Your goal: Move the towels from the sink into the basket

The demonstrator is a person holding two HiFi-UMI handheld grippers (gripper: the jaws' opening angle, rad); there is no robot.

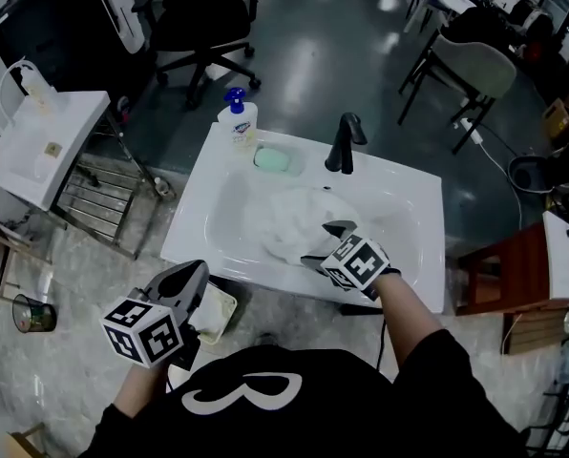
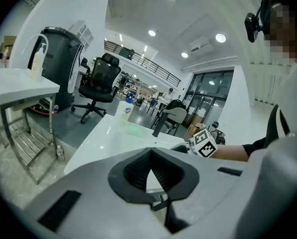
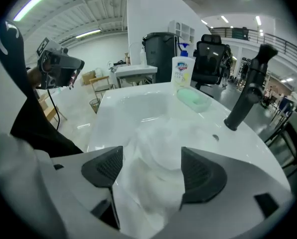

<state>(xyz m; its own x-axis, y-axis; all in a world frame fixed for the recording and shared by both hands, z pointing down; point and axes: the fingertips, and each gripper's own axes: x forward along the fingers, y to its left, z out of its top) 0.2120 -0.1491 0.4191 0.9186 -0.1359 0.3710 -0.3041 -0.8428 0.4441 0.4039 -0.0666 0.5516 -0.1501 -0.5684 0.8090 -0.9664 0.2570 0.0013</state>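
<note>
Towel point(image 1: 289, 219): white, crumpled into a soft heap with loose folds. It lies in the basin of the sink point(image 1: 409, 187), toward the front, on the near side of the black faucet point(image 1: 345, 143).

Right tool point(image 3: 151, 171): over the sink's front edge, pointing down into the basin. Jaws wide. Towel heap sits between and below the pads point(image 3: 104, 167); pads not pressing on it, cloth not lifted.

Left tool point(image 2: 149, 153): off the sink's front left corner, outside the basin. Jaw tips closed together, nothing between them.

Cream container point(image 1: 218, 311) on the floor by that corner, partly hidden by the left tool.
</note>
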